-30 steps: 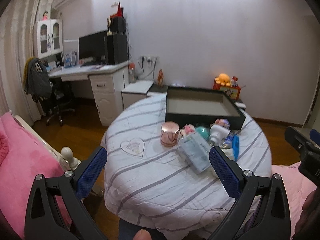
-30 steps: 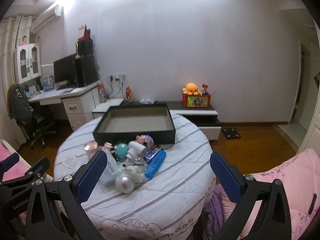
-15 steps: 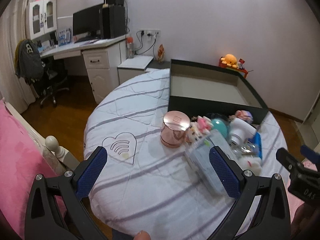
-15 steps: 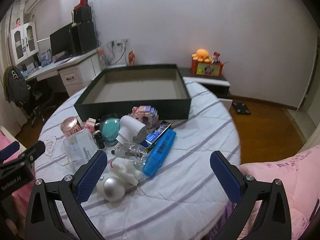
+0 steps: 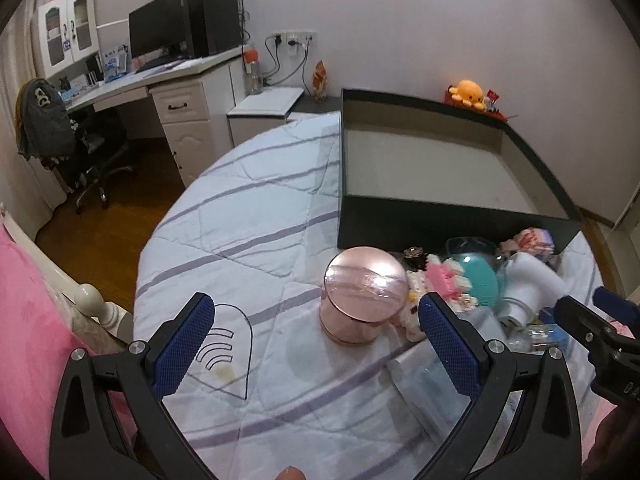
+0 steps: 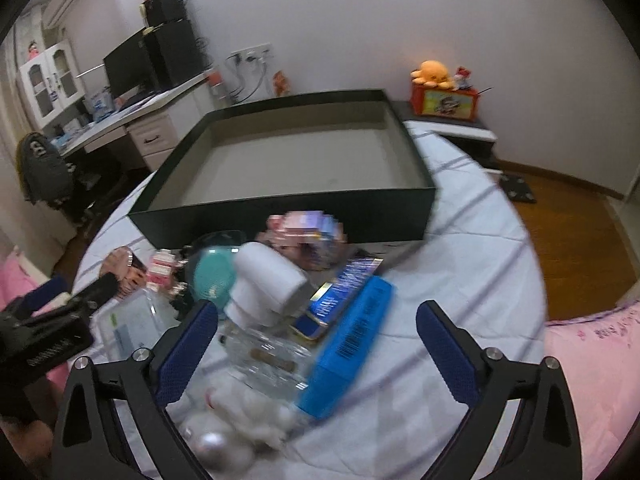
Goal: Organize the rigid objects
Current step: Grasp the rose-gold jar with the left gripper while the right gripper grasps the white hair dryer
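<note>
Facing barcode-printed blue case (image 6: 347,340)

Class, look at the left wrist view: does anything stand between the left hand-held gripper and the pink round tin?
Nothing visible does. The left hand-held gripper is open, and only bare tablecloth lies before the pink round tin.
</note>
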